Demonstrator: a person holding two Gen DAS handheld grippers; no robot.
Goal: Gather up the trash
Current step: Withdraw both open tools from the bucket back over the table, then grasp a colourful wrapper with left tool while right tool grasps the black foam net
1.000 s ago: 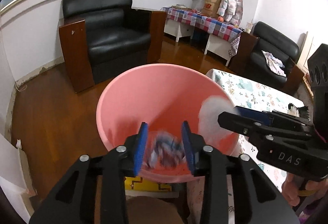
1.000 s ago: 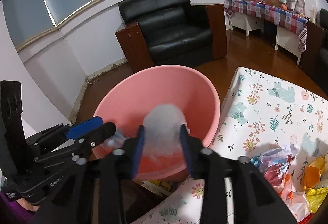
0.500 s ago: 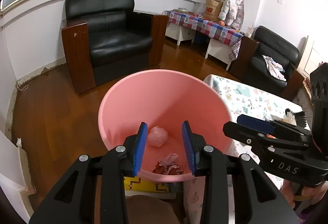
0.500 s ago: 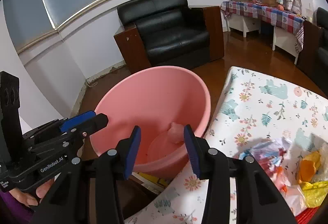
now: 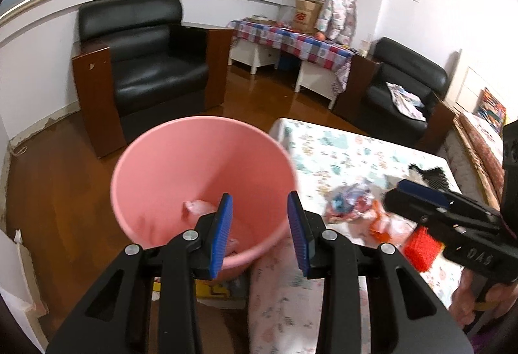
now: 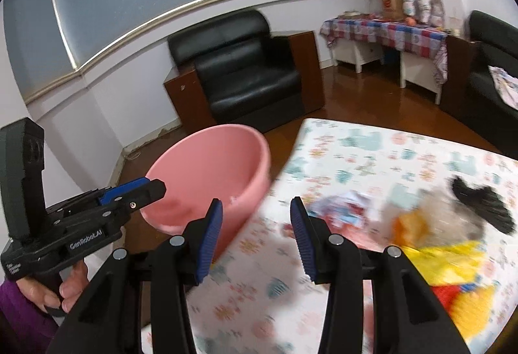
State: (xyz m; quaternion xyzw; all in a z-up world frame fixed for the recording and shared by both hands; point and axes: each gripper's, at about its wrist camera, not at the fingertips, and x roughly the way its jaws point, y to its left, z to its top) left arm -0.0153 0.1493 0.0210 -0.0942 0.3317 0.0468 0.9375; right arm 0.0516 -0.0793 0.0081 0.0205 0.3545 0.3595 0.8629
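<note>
A pink bucket (image 5: 168, 160) stands on the floor beside the table's left end; it also shows in the right wrist view (image 6: 194, 172). Crumpled wads (image 5: 196, 208) lie at its bottom. My left gripper (image 5: 260, 234) is open and empty above the bucket's near rim. My right gripper (image 6: 255, 234) is open and empty over the floral tablecloth (image 6: 372, 153), left of a blurred pile of trash (image 6: 421, 234): colourful wrappers, yellow and orange bags, a black tuft. The pile shows in the left wrist view (image 5: 356, 205) too.
A black armchair (image 5: 145, 62) stands behind the bucket on the wooden floor. A side table with a checked cloth (image 5: 291, 43) and a second armchair (image 5: 404, 85) are at the back right. A red mesh piece (image 5: 422, 247) lies near the right gripper.
Both grippers let go of their wads, which dropped into the bucket. Both have since swung right, away from the bucket toward the table; the right one now hangs over the tablecloth.
</note>
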